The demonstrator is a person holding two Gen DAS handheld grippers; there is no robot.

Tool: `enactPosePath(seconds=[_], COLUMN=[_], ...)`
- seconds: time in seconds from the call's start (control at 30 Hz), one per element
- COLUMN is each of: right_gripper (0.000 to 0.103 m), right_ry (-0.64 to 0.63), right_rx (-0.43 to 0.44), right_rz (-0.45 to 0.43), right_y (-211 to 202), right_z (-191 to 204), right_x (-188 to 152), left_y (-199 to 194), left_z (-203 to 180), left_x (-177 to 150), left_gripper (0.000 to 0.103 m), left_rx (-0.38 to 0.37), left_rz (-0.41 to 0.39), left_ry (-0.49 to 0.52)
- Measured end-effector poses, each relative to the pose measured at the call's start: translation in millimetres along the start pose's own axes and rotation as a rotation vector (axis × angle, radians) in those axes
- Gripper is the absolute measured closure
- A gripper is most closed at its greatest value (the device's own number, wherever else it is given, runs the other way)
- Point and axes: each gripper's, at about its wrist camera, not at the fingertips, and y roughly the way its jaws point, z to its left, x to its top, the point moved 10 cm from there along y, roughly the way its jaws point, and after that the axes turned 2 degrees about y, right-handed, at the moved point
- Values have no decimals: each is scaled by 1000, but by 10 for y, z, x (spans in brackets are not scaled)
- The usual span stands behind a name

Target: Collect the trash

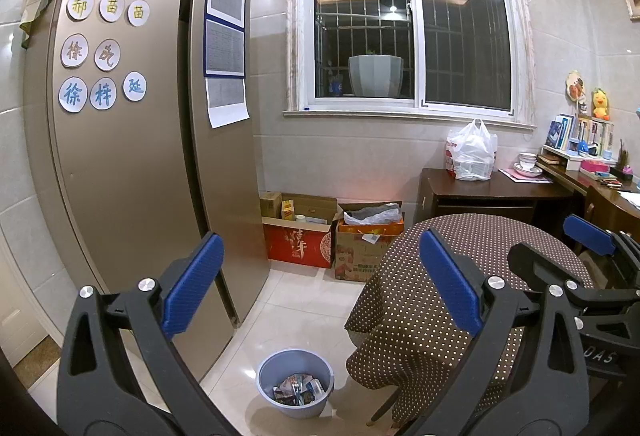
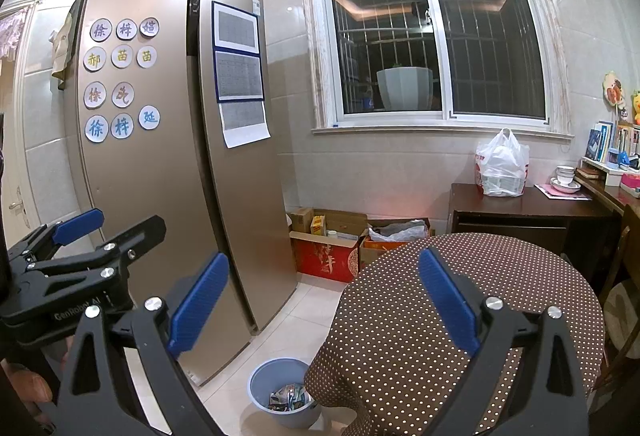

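Note:
A blue-grey trash bin [image 1: 295, 382] stands on the tiled floor between the fridge and the round table, with crumpled wrappers [image 1: 298, 390] inside. It also shows in the right wrist view [image 2: 280, 392], with wrappers [image 2: 290, 398] in it. My left gripper [image 1: 320, 280] is open and empty, held high above the bin. My right gripper [image 2: 324, 296] is open and empty too, beside the left one. The right gripper shows at the right edge of the left wrist view [image 1: 592, 236], and the left gripper at the left edge of the right wrist view [image 2: 76, 224].
A round table with a brown dotted cloth [image 1: 472, 276] stands right of the bin. A tall gold fridge [image 1: 140, 136] is at left. Cardboard boxes [image 1: 304, 232] sit under the window. A dark desk [image 1: 492, 192] holds a white plastic bag [image 1: 472, 152] and bowls.

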Motion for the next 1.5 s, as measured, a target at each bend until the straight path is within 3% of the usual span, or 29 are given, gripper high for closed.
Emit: enactPosePath(seconds=[1.5], right_gripper=[9], right_ry=[4], right_rx=[3], right_rz=[11], right_y=[59], right_z=[41], right_x=[-49], left_y=[20], left_z=[10], left_x=[-87], left_gripper=[7], left_rx=[-3], left_rz=[6], left_ry=[10])
